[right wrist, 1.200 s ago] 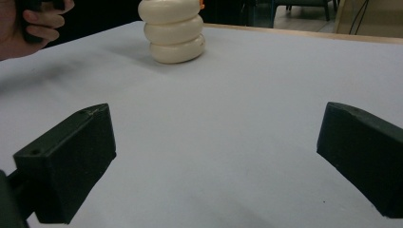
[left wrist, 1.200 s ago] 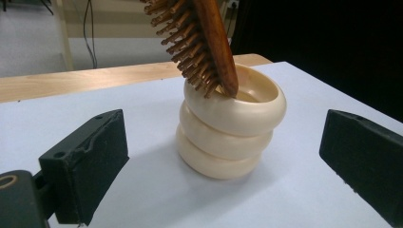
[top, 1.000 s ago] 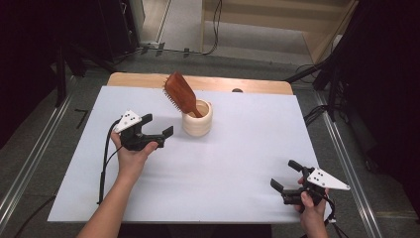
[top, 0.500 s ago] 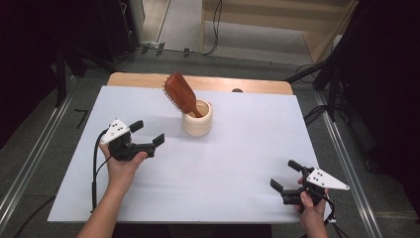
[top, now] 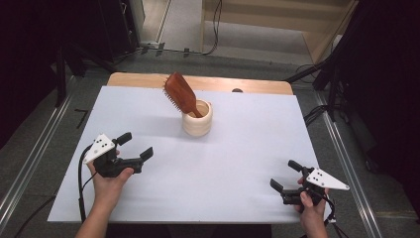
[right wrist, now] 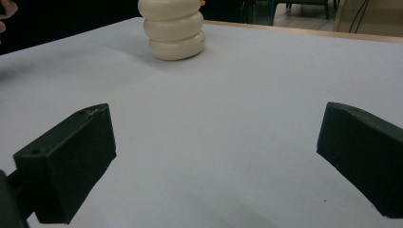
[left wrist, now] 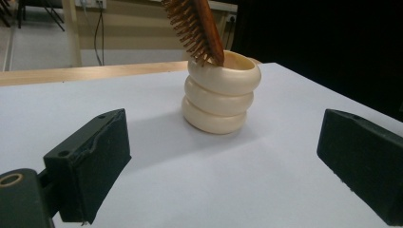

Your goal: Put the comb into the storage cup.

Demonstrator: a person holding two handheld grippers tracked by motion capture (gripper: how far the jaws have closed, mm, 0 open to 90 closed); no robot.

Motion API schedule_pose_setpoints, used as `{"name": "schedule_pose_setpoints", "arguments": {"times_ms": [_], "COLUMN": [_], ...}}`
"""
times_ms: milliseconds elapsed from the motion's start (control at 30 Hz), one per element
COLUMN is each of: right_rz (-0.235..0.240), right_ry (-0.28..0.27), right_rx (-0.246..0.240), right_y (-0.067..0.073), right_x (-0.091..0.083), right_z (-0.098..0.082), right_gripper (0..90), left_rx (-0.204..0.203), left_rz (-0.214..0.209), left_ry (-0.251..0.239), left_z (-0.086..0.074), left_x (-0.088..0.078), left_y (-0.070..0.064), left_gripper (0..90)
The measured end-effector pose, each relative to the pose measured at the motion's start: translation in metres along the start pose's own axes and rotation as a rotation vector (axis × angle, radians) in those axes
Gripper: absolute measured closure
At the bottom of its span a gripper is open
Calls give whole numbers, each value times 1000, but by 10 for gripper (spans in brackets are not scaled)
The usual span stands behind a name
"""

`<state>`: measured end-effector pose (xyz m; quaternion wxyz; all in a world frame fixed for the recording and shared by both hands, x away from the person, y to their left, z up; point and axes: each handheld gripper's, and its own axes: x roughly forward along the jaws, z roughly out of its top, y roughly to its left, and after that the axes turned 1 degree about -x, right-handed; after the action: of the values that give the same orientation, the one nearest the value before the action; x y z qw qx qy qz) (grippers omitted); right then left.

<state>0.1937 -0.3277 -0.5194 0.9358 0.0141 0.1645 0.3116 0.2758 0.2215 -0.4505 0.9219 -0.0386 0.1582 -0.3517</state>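
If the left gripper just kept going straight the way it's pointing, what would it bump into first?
Probably the cream ribbed cup holding the wooden hairbrush. It sits ahead between the open jaws of the left gripper, with bare white table between.

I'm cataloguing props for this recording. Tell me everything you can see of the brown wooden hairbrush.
The brown wooden hairbrush has a glossy reddish-brown oval paddle head with rows of tan bristles on one face. It stands handle-down inside the cream ribbed holder, tilted, its head leaning up and away over the holder's rim. The handle's lower part is hidden inside the holder. It rests against the rim; neither gripper touches it. It stands toward the table's far middle.
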Motion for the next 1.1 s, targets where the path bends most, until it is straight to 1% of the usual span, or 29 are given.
{"name": "schedule_pose_setpoints", "arguments": {"times_ms": [267, 467, 600, 800, 900, 967, 1100], "right_rz": [0, -4, -5, -9, -12, -13, -15], "right_ry": [1, 2, 4, 3, 3, 3, 2], "right_rx": [4, -2, -3, -8, -6, -5, -5], "right_y": [0, 0, 0, 0, 0, 0, 0], "right_x": [0, 0, 0, 1, 0, 0, 1], "right_z": [0, 0, 0, 0, 0, 0, 0], "right_gripper": [0, 0, 0, 0, 0, 0, 0], "left_rx": [13, 18, 23, 31, 30, 37, 34], "left_rz": [4, 24, 30, 50, 59, 67, 92], "left_ry": [15, 34, 36, 48, 47, 45, 51], "left_z": [-9, -19, -24, -32, -35, -37, -42], "left_x": [-14, -25, -33, -46, -53, -57, -64], "left_y": [4, 9, 12, 19, 22, 25, 32], "left_gripper": [36, 36, 36, 36, 36, 36, 36]}}
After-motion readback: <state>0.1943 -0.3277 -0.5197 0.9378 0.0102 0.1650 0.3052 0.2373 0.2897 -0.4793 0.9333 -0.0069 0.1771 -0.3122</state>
